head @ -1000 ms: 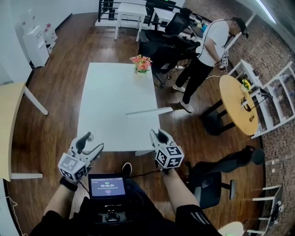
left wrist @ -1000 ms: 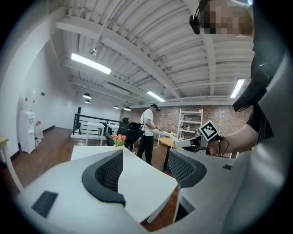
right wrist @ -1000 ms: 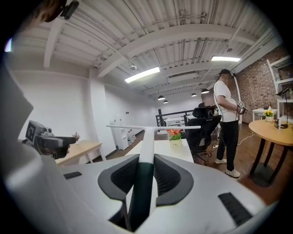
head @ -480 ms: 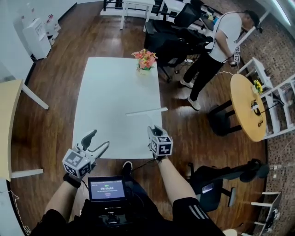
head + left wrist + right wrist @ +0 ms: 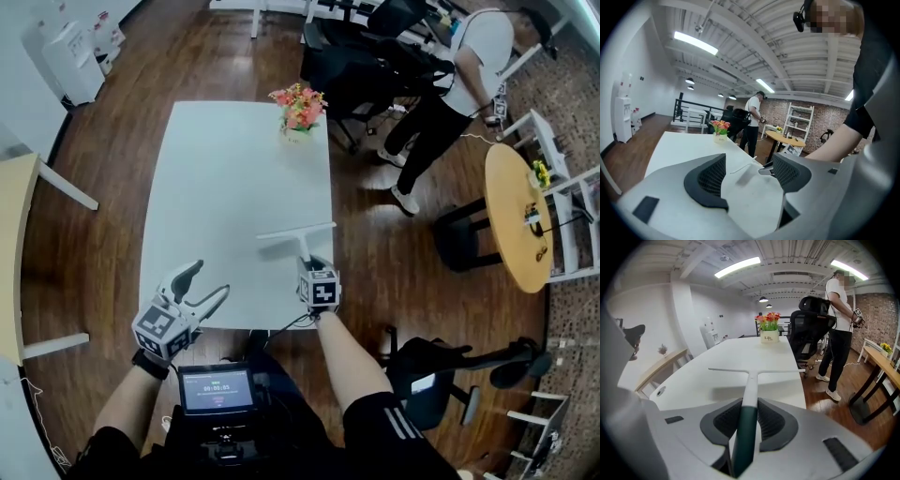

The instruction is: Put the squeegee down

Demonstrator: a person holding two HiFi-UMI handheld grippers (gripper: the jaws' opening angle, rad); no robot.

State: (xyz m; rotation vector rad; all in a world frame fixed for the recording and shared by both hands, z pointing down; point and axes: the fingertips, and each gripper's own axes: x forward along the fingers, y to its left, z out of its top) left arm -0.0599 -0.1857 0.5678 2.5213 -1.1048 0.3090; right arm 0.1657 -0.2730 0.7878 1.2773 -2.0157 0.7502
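Note:
The squeegee (image 5: 297,236) has a long white blade and a handle that runs from white to dark green (image 5: 746,423). It is at the near right of the white table (image 5: 216,178), its blade (image 5: 754,371) crosswise and casting a shadow on the tabletop just under it. My right gripper (image 5: 308,265) is shut on the handle, with the dark green part between its pads (image 5: 723,420). My left gripper (image 5: 199,285) hovers at the table's near left edge, open and empty. In the left gripper view the blade (image 5: 742,165) shows between the open jaws, farther off.
A pot of flowers (image 5: 300,111) stands at the table's far right edge. A person (image 5: 450,84) stands beyond black office chairs (image 5: 375,56) on the right. A round wooden table (image 5: 516,211) is further right, a black chair (image 5: 441,370) near right, a wooden table (image 5: 14,244) left.
My right gripper has moved forward from the table's near edge to the squeegee's handle and now grips it. The left gripper has stayed open at the near left.

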